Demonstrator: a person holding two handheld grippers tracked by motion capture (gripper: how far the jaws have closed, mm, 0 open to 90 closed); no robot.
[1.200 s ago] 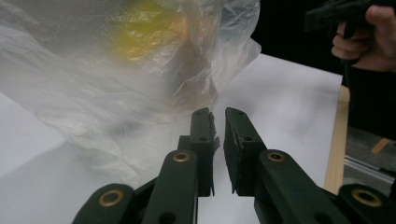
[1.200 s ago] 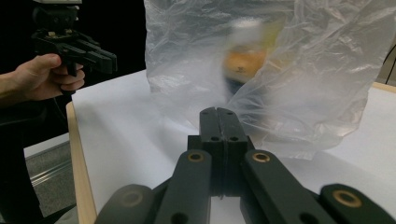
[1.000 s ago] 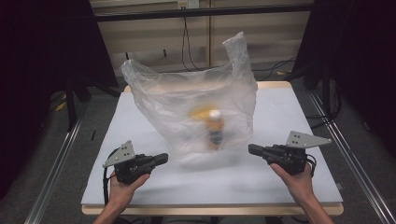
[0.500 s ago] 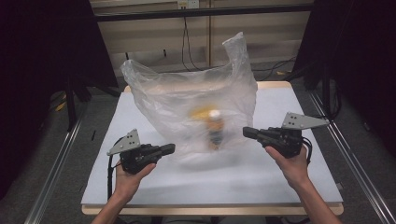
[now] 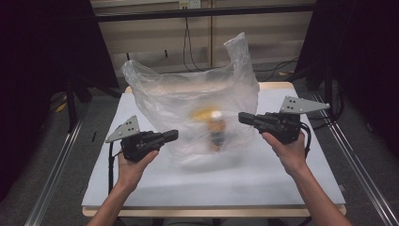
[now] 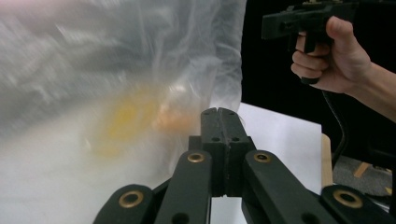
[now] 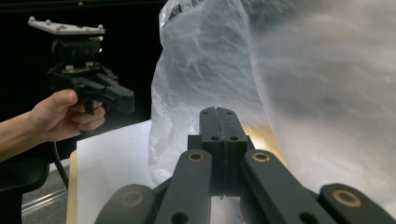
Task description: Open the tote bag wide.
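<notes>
Bag [image 5: 188, 101]: clear plastic, standing mid-table [image 5: 301, 174], bottle [image 5: 216, 129] inside. Left gripper [image 5: 173, 135] near-left, right gripper [image 5: 242, 117] right; both jaws together, empty. Risk: closed jaws nudge film, bag collapses, bottle topples.

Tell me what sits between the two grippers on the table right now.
In the high view, the clear plastic bag stands between the left gripper and the right gripper, with a bottle inside it. Both grippers' jaws are shut and empty.
</notes>
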